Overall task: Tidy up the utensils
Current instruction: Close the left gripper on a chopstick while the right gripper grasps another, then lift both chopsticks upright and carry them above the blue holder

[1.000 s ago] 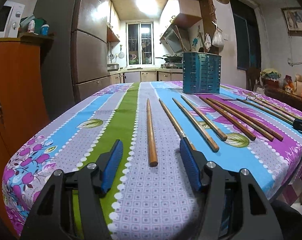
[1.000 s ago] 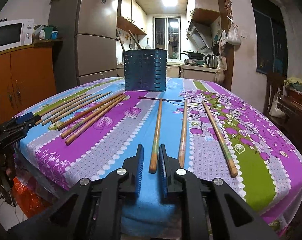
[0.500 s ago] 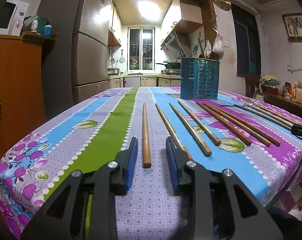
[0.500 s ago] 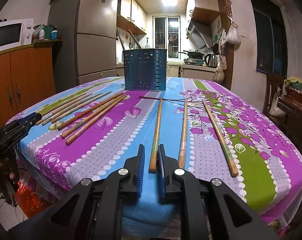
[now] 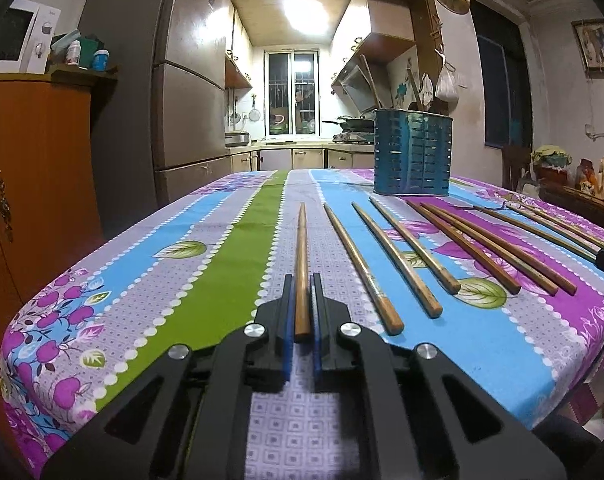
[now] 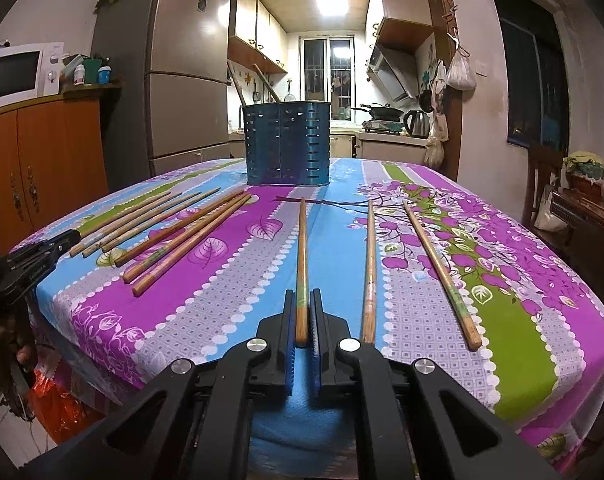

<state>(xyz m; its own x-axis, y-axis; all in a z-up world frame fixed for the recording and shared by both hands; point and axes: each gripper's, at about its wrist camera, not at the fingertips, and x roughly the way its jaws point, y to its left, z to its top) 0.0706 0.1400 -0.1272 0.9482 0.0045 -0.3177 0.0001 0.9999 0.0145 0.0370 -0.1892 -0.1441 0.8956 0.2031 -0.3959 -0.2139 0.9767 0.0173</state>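
Several wooden chopsticks lie in a row on the flowered tablecloth (image 5: pixel 206 264). My left gripper (image 5: pixel 302 280) is shut on the thick end of the leftmost chopstick (image 5: pixel 302 248), which points away toward the far edge. My right gripper (image 6: pixel 302 296) is shut on the thick end of another chopstick (image 6: pixel 302 248) that points at the blue slotted utensil holder (image 6: pixel 286 143). The holder also shows in the left wrist view (image 5: pixel 413 152), upright at the far side, with utensil handles sticking out.
Loose chopsticks lie right of my left gripper (image 5: pixel 363 268) and on both sides of my right gripper (image 6: pixel 369 268) (image 6: pixel 441 272) (image 6: pixel 190 240). The left gripper shows at the table's left edge in the right wrist view (image 6: pixel 42 252). A fridge (image 5: pixel 190 112) and orange cabinet (image 5: pixel 34 184) stand beyond.
My left gripper has closed from wide open onto the leftmost chopstick. My right gripper has closed the last small gap onto its chopstick.
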